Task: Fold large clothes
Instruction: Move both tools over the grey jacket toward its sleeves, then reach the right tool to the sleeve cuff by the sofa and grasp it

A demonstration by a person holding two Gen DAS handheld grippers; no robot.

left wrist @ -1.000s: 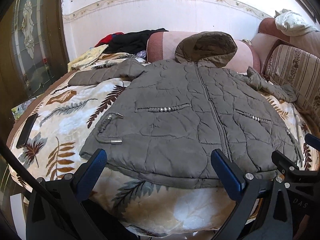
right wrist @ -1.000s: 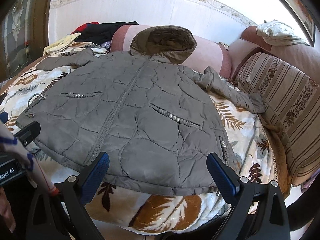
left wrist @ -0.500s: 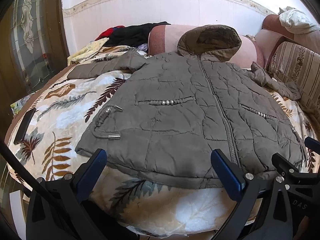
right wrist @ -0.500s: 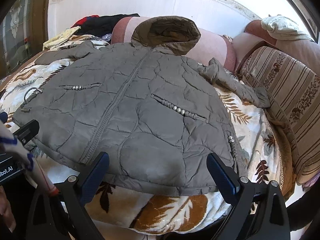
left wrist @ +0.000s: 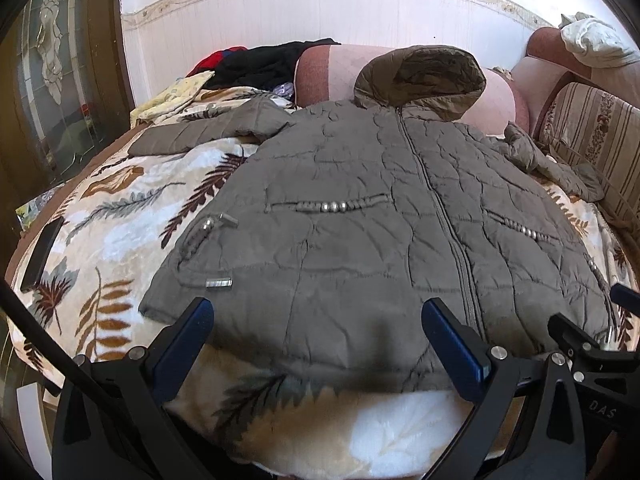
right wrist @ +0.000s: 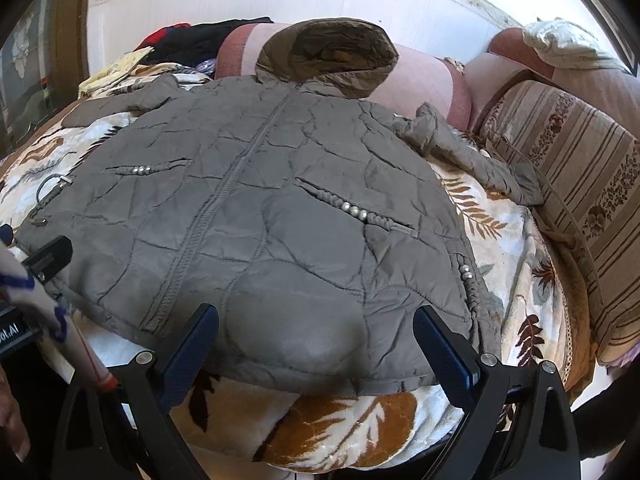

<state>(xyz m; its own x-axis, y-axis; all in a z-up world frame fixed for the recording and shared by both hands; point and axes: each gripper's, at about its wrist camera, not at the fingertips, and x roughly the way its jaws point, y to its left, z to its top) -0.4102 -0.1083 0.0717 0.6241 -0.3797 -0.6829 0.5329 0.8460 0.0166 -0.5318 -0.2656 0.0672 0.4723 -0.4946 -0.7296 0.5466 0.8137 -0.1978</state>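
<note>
On my left, the jacket's left sleeve (left wrist: pixel 208 132) reaches out flat across the leaf-print blanket (left wrist: pixel 100 220), with a dark phone-like slab (left wrist: pixel 40 256) near the bed's edge. My left gripper (left wrist: pixel 316 344) hovers over the near hem with its jaws spread wide, holding nothing. The grey quilted jacket (left wrist: pixel 380 208) lies face up and zipped, hood (left wrist: pixel 420 76) propped against the pink bolster (left wrist: pixel 336 68) at the far side. My right gripper (right wrist: pixel 316 344) is likewise wide open and empty above the hem's right half. Further right, the other sleeve (right wrist: pixel 476 160) lies bunched toward the striped cushion (right wrist: pixel 568 184). I judge folding has not begun: I am lining up on the garment. Next I would likely take a sleeve or side edge and bring it inward over the body.
</note>
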